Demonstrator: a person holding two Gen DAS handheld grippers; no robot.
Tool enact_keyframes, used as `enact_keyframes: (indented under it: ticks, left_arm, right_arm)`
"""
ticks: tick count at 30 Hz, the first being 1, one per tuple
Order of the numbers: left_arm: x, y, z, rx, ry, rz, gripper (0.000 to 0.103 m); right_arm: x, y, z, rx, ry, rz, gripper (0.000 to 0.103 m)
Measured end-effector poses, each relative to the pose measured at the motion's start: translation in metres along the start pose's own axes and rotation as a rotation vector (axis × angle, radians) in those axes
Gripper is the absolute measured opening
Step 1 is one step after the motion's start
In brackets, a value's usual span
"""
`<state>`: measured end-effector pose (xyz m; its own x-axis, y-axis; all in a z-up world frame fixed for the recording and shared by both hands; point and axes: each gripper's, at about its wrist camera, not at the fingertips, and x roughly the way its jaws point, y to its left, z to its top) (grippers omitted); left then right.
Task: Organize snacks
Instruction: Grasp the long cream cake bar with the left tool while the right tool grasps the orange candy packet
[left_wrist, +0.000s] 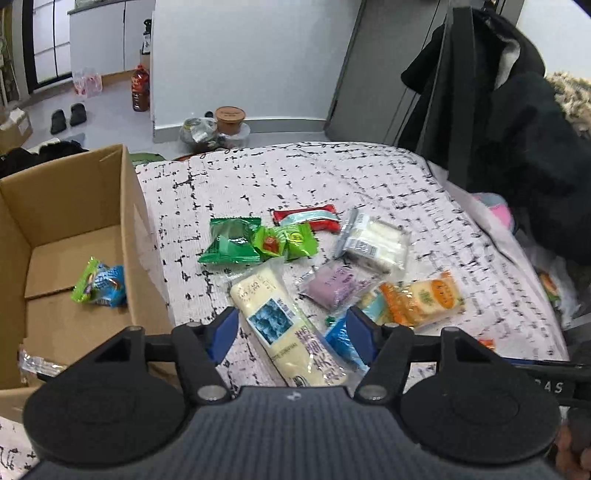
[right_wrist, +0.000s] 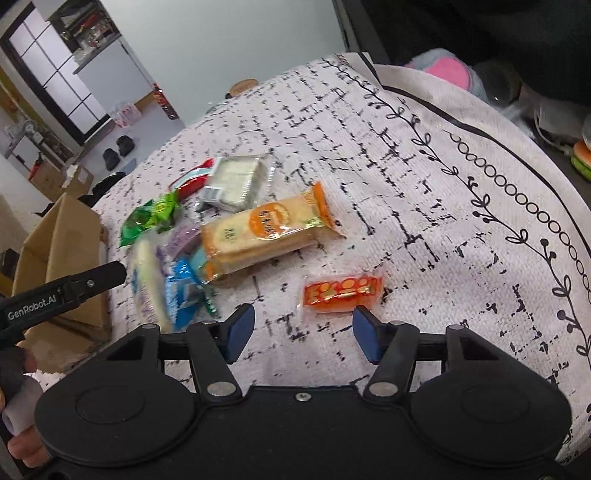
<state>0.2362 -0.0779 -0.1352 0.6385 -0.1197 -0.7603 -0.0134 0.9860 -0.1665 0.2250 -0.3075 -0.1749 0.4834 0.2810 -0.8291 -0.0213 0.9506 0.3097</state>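
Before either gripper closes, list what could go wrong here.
1. The left gripper straddles the long cream packet, which overlaps the blue packet; both may get pinched together.
2. The right gripper is above the flat orange sachet; the fingers could bunch the tablecloth instead.

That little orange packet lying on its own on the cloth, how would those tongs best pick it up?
From above, I'd guess, pinching across the short width of the orange packet. It lies flat on the cloth, clear of the other snacks, and the right tongs already straddle its near edge, open.
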Motion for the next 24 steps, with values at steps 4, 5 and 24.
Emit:
enact_keyframes:
  ticks: [4,5,24]
  left_arm:
    - [0.005,-0.005,0.002,0.015,-0.011,0.031,0.064]
    - [0.005,-0.006,0.003,0.016,-0.011,0.028,0.064]
    - [0.050,0.005,-0.017,-0.087,0.135,0.018,0.059]
  right_arm:
    - [0.005,-0.003,0.006,0.010,-0.011,-0.015,0.058]
    - [0.005,-0.003,0.007,0.014,-0.016,-0.017,0.058]
    - [0.020,0.000,0.010,-0.050,-0.027,-0.150,0.025]
